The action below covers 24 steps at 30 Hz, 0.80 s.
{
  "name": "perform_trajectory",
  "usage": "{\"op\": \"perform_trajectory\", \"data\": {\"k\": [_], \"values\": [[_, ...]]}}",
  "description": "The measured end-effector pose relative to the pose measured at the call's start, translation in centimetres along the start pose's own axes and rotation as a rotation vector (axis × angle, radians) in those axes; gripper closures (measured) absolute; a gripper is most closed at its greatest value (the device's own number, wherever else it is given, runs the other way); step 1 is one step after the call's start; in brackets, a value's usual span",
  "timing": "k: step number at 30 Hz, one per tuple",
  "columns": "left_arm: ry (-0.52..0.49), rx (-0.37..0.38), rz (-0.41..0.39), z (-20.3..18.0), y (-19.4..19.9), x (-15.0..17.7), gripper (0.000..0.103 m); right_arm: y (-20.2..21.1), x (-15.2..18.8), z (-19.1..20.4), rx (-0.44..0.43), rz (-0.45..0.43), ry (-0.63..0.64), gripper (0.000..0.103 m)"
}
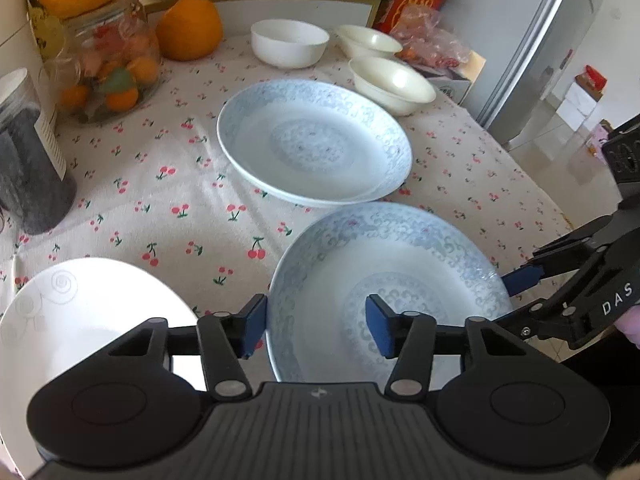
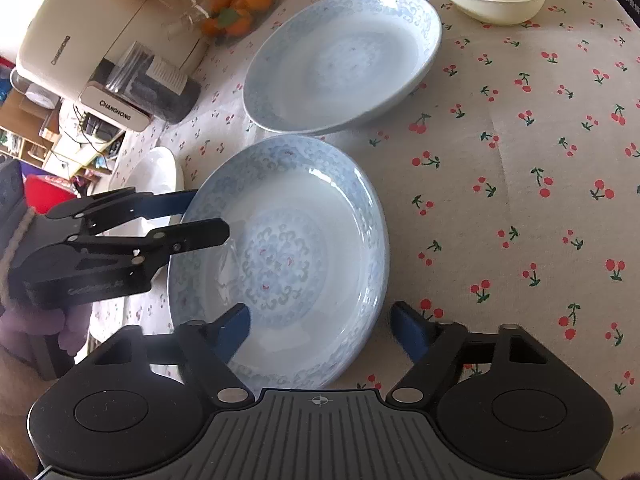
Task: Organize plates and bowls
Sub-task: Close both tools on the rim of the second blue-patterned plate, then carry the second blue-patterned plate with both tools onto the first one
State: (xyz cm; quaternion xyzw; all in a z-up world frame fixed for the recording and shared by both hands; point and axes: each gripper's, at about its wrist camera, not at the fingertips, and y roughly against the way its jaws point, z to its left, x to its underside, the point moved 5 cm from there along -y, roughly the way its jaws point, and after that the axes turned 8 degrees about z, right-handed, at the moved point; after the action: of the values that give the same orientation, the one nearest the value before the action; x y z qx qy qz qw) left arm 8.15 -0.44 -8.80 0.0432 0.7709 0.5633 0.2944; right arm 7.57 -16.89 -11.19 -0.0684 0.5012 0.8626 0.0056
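Observation:
A blue-patterned plate (image 1: 404, 276) (image 2: 288, 248) lies nearest on the cherry-print tablecloth. My left gripper (image 1: 317, 328) (image 2: 208, 214) straddles its left rim, one blue pad just outside the rim and the other over the plate's well, with a gap showing. It is open. My right gripper (image 2: 322, 332) (image 1: 508, 300) straddles the opposite rim the same way, open, pads clear of the plate. A second blue plate (image 1: 314, 144) (image 2: 344, 60) sits just beyond. A white plate (image 1: 80, 320) (image 2: 156, 176) lies left of the near one.
A white bowl (image 1: 290, 42) and two cream bowls (image 1: 368, 40) (image 1: 394, 84) stand at the back. A glass jar of fruit (image 1: 108, 64), an orange (image 1: 188, 28) and a dark canister (image 1: 28, 160) line the left side. The table's edge runs along the right.

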Motion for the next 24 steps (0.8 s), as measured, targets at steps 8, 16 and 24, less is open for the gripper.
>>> {"op": "perform_trajectory", "data": {"k": [8,16,24], "values": [[0.037,-0.028,0.044,0.8,-0.6,0.2,0.073,-0.1,0.1,0.1,0.049,-0.007,0.029,0.058],[0.051,-0.039,0.043,1.2,-0.2,0.3,0.083,0.3,0.1,-0.8,0.097,-0.018,0.011,0.083],[0.056,-0.031,0.025,1.3,0.6,0.1,0.083,1.2,0.1,-0.3,0.094,-0.041,0.018,0.083]]}}
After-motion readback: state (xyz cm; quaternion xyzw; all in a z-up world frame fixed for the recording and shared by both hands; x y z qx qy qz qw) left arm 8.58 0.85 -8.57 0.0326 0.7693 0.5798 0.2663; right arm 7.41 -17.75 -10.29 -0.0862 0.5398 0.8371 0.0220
